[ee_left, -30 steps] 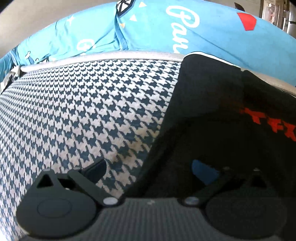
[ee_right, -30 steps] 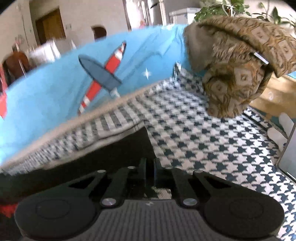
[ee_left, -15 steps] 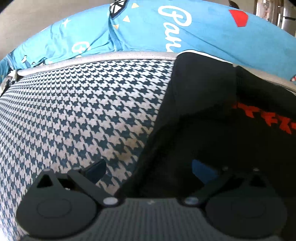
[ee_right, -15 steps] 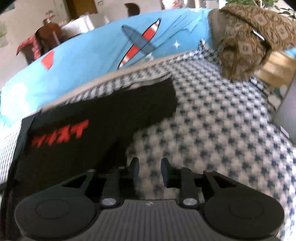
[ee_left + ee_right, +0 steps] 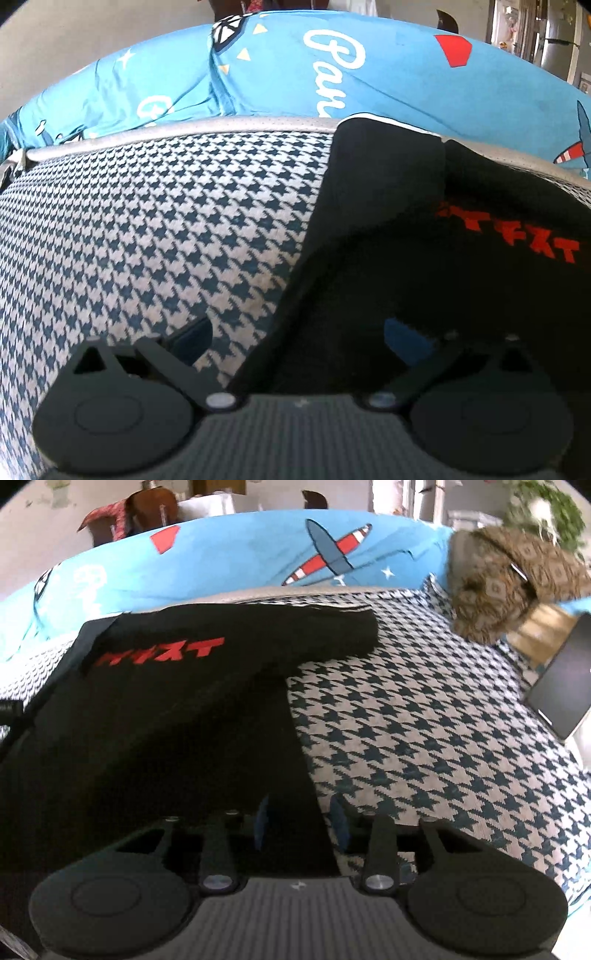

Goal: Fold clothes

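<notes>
Here the left claw (image 5: 295,339) is spread wide, one finger over the houndstooth cover (image 5: 147,229), the other over the black T-shirt (image 5: 406,277). The right claw (image 5: 301,823) stands partly apart, straddling the shirt's edge, its blue pads (image 5: 263,821) gripping nothing. The T-shirt lies flat on the houndstooth surface, red lettering (image 5: 162,653) face up, one sleeve (image 5: 332,635) stretched sideways. Beyond it runs a blue aeroplane-print sheet (image 5: 258,554); a brown patterned garment (image 5: 509,587) sits at the far right, near a dark tablet (image 5: 561,686).
</notes>
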Demonstrator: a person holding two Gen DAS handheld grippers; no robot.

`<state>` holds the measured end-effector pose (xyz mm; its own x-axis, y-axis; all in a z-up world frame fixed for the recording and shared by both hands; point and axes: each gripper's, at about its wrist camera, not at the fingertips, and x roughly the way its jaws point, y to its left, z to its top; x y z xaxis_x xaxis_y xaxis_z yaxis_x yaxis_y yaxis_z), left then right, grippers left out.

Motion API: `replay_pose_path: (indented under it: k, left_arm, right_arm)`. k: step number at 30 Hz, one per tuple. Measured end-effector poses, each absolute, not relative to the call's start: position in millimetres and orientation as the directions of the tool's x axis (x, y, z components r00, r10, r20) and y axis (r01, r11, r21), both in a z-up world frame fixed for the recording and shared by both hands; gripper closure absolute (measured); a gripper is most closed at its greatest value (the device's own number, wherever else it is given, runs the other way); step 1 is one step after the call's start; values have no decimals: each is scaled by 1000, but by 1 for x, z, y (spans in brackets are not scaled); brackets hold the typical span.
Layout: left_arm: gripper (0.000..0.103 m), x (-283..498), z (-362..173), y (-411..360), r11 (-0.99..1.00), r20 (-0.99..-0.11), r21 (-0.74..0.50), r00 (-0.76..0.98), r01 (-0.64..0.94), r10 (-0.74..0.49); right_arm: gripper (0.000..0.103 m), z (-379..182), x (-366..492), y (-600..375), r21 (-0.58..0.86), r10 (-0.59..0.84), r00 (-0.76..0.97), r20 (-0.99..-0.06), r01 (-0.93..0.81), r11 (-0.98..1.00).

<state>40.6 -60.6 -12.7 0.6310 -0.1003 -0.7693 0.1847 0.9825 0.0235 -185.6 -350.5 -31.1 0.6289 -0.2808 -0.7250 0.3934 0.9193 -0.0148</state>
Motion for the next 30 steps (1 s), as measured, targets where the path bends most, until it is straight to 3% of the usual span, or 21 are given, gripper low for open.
replay_pose_path:
  k: [4,10,24,27,30]
  left_arm:
    - [0,36,-12,-51,985,-769,17,632,170,-96]
    - [0,28,-11,-40,989,-766,1,636,147,-94]
    - [0,4,-22,-37,990,-777,35,626,137,-59]
    - [0,-2,-27,-37,990,-788,46,615,131,-44]
    - [0,-8,-29,-35,992,-786,41,616,118,-41]
  right_arm:
    - [91,-33,-187,-345,-26,-282,644,-711,377,926]
    - [94,-31,-206,-342,-10,-347,644,-681,466,885]
    - [92,-36,-228,-325,-139,-498,560,-662,561,816]
    - [76,-37,-235,-322,-141,-521,536,-664,594,792]
    - [73,-34,-243,-323,-101,-519,528,-672,628,771]
